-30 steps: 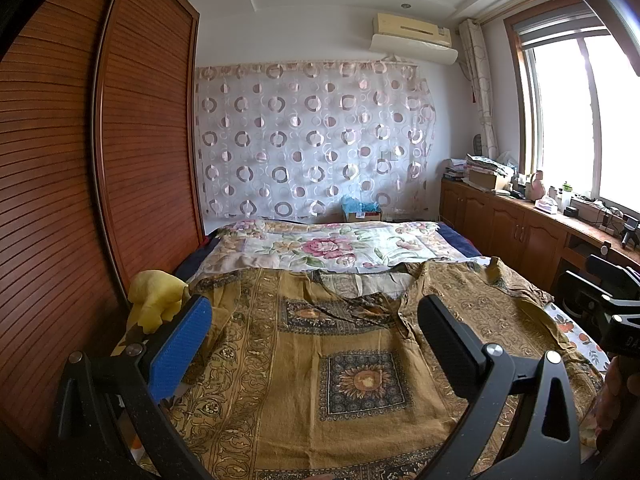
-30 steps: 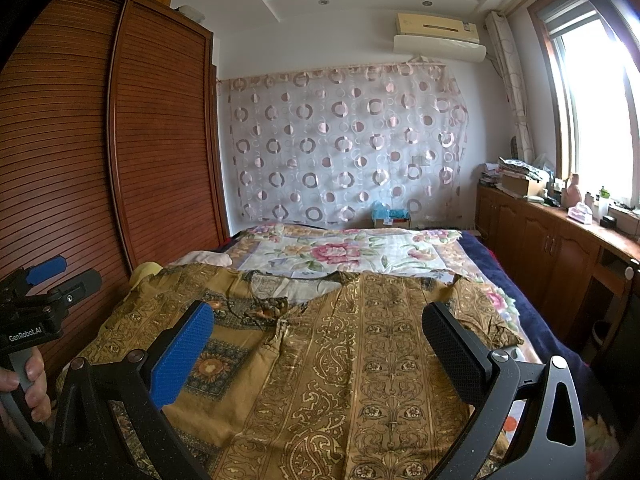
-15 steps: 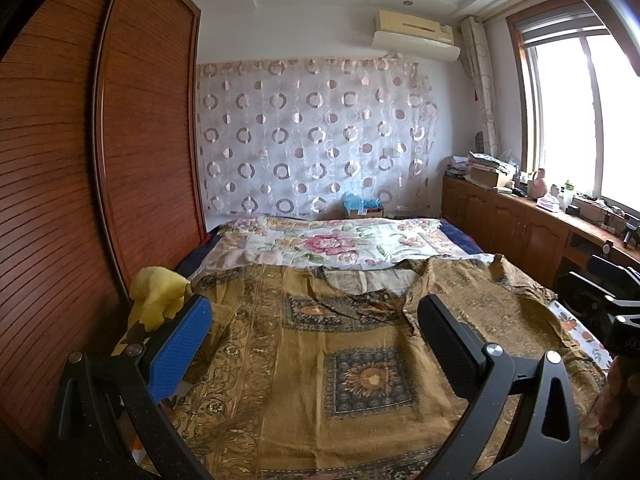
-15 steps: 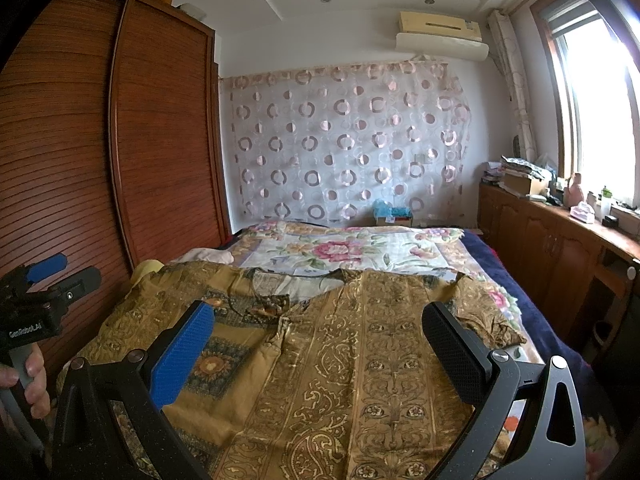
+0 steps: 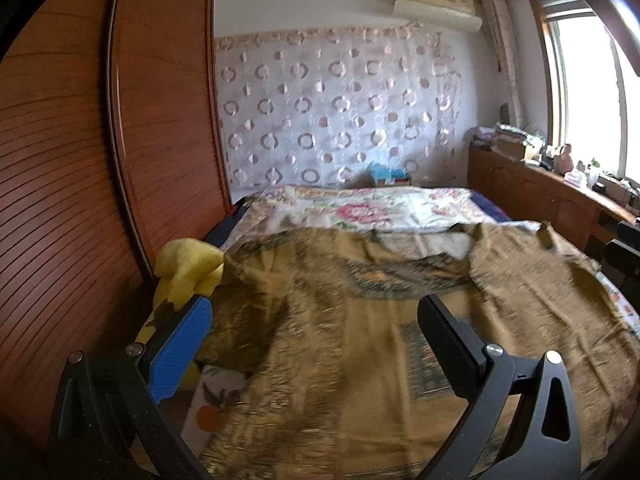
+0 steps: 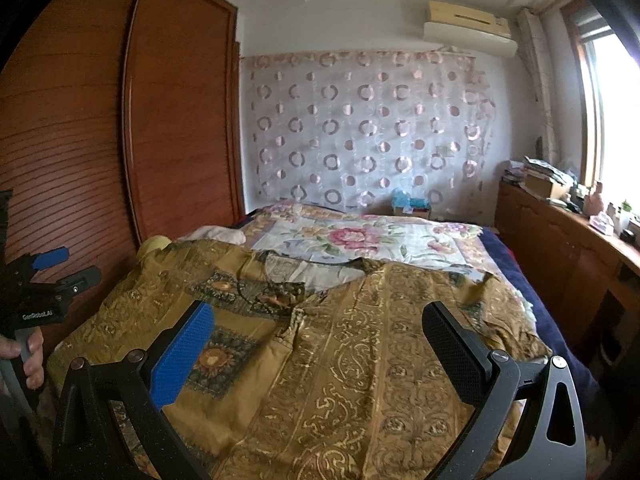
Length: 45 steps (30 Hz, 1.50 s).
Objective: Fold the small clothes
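A golden-brown patterned garment (image 5: 352,320) (image 6: 352,344) lies spread flat on the bed, neckline toward the far end. My left gripper (image 5: 316,328) hovers open above the garment's left part, with nothing between its blue and black fingers. My right gripper (image 6: 320,336) hangs open over the garment's middle, also holding nothing. In the right wrist view the left gripper's body (image 6: 40,292) shows at the far left, held by a hand (image 6: 28,356). The left wrist view is blurred.
A yellow cloth (image 5: 186,272) lies at the bed's left edge beside the wooden wardrobe (image 5: 100,180). A floral bedspread (image 6: 360,240) covers the far half of the bed. A wooden counter (image 6: 568,240) with clutter runs along the right, under the window.
My left gripper has swung left and dropped closer to the garment, bringing the yellow cloth nearer and blurring its view. The right gripper's view has tilted slightly. Both stay open.
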Motion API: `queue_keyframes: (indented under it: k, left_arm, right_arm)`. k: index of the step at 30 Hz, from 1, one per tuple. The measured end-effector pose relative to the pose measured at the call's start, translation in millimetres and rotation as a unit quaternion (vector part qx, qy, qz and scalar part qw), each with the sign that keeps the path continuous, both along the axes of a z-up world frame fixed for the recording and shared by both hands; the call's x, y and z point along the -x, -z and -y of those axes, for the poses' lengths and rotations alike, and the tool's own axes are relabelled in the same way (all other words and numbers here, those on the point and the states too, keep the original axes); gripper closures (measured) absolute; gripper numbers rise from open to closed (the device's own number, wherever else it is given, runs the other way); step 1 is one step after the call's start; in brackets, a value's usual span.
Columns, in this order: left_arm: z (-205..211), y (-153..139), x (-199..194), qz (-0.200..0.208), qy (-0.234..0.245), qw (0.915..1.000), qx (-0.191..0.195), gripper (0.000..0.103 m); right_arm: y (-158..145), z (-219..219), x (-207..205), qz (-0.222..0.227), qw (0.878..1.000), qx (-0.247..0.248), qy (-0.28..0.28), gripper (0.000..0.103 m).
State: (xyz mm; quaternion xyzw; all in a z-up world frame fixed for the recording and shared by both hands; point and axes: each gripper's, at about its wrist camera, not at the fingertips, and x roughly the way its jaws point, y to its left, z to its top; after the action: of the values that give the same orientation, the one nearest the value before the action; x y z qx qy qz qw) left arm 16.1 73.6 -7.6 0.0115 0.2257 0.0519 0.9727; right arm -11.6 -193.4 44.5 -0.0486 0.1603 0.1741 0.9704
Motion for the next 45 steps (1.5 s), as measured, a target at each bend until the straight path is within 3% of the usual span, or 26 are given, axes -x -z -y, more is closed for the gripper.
queue_keyframes:
  k: [9, 18, 23, 27, 30, 33, 34, 36, 38, 45]
  left_arm:
    - [-46.8, 36.5, -21.1, -0.058, -0.026, 0.9977, -0.024, 0.0]
    - [-95.1, 61.6, -42.3, -0.107, -0.005, 0.9942, 0.004, 0.001]
    - [-109.3, 74.0, -62.0, -0.142, 0.015, 0.9894, 0.024, 0.021]
    - [-114.0, 87.2, -78.6, -0.177, 0.022, 0.9837, 0.026, 0.029]
    - [-118.3, 95.0, -86.6, -0.201, 0.041, 0.977, 0.057, 0.04]
    - [-121.3, 98.0, -90.7, -0.214, 0.051, 0.9725, 0.076, 0.054]
    - [-122.5, 98.0, -91.0, -0.213, 0.054, 0.9721, 0.083, 0.066]
    - [-123.8, 97.3, -89.7, -0.208, 0.048, 0.9734, 0.083, 0.077]
    - [-123.1, 94.5, -86.9, -0.202, 0.036, 0.9765, 0.065, 0.096]
    - [-120.0, 59.3, -76.5, -0.147, 0.018, 0.9884, 0.032, 0.099]
  right_arm:
    - [6.6, -10.9, -16.3, -0.025, 0.998, 0.038, -0.035, 0.0]
    - [6.8, -16.6, -24.3, -0.06, 0.994, 0.073, -0.063, 0.0]
    - [-0.2, -10.8, -21.0, -0.073, 0.991, 0.081, -0.074, 0.0]
    - [-4.6, -5.9, -15.9, -0.074, 0.991, 0.079, -0.078, 0.0]
    - [-5.6, -2.7, -14.6, -0.076, 0.991, 0.079, -0.081, 0.0]
    - [-3.8, -2.5, -13.6, -0.077, 0.99, 0.081, -0.082, 0.0]
    - [-4.7, 0.1, -11.3, -0.077, 0.99, 0.081, -0.082, 0.0]
    - [-3.1, -2.3, -13.1, -0.077, 0.99, 0.081, -0.082, 0.0]
    - [-3.1, -0.8, -13.1, -0.081, 0.991, 0.078, -0.079, 0.0]
    - [-3.4, 1.5, -17.2, -0.079, 0.992, 0.071, -0.066, 0.0]
